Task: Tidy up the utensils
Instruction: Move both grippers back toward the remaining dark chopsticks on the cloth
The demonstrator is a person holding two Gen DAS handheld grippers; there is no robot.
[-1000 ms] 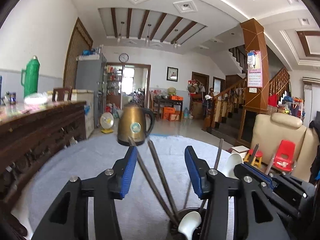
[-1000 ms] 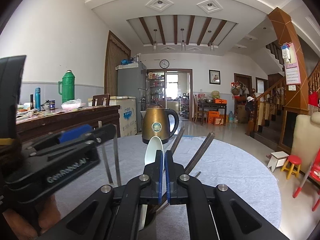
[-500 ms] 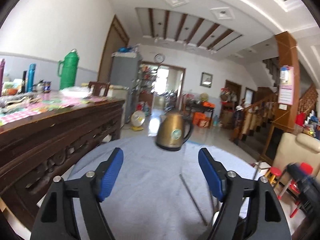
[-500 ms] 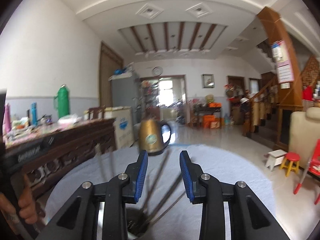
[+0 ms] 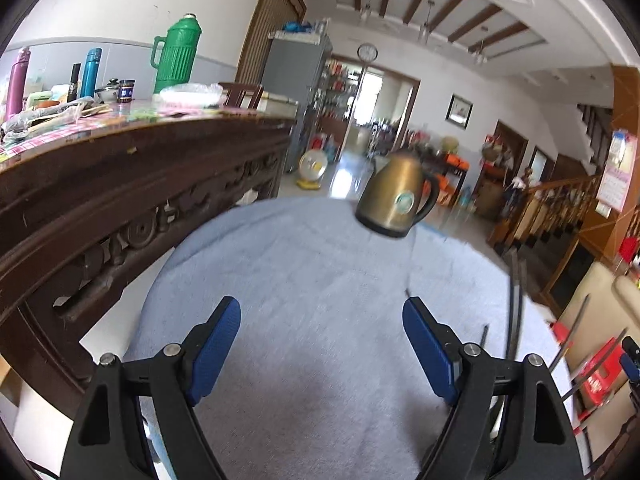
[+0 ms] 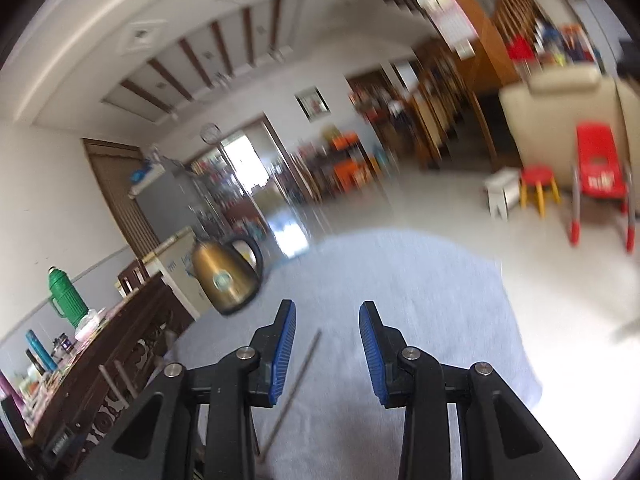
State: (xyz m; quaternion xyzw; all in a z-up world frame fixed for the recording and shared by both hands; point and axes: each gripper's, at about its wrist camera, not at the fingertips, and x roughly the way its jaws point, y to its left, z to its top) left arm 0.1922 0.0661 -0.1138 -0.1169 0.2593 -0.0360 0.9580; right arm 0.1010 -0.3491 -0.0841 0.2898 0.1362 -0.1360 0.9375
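My left gripper [image 5: 322,336] is open and empty above the grey-blue cloth of the round table [image 5: 312,280]. Thin dark chopstick ends [image 5: 514,320] stick up at its right side, past the right finger; the holder under them is hidden. My right gripper [image 6: 327,338] is open and empty over the same table [image 6: 420,280]. One thin chopstick [image 6: 296,380] slants up between its left finger and the gap. This view is motion-blurred and tilted.
A brass kettle [image 5: 394,196] stands at the far side of the table; it also shows in the right wrist view [image 6: 224,276]. A dark carved sideboard [image 5: 120,200] with a green thermos [image 5: 176,56] runs along the left. A red child's chair [image 6: 600,168] stands on the floor.
My right gripper has opened and let go of the white spoon. Both grippers have pulled up and away from the utensil holder; the left has opened wider and swung left, the right has tilted.
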